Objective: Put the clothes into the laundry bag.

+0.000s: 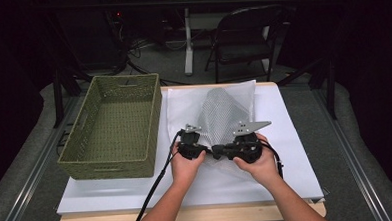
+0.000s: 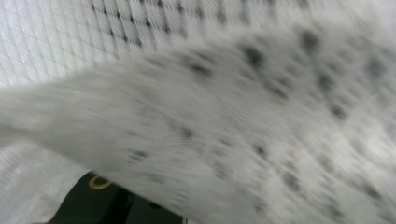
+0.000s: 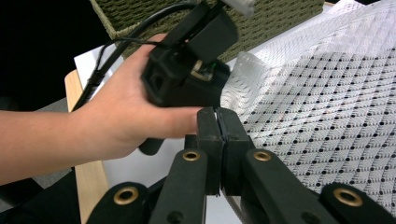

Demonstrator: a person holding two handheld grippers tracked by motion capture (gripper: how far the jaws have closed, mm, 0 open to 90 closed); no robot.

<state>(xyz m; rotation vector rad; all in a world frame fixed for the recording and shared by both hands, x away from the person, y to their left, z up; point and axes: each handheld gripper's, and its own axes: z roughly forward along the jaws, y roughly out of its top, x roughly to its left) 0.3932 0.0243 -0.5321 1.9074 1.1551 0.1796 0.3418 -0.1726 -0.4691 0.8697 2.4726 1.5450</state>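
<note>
A white mesh bag (image 1: 184, 108) lies flat on the white table top, with a grey shape (image 1: 221, 109) showing through it. Both grippers meet at its near edge. In the right gripper view my right gripper (image 3: 218, 119) points at the left hand with its jaws pressed together, and the bag's dotted mesh (image 3: 327, 102) spreads to its right. My left gripper (image 1: 204, 150) sits just left of it, where a fold of mesh (image 3: 243, 65) bunches up at its front. In the left gripper view blurred mesh (image 2: 233, 116) drapes over the jaws and hides them.
A green woven basket (image 1: 114, 124) stands empty on the left of the table, close to the bag; its wall (image 3: 280, 18) rises behind the left hand. A cable (image 1: 155, 187) trails off the near edge. A chair (image 1: 246, 38) stands beyond the table.
</note>
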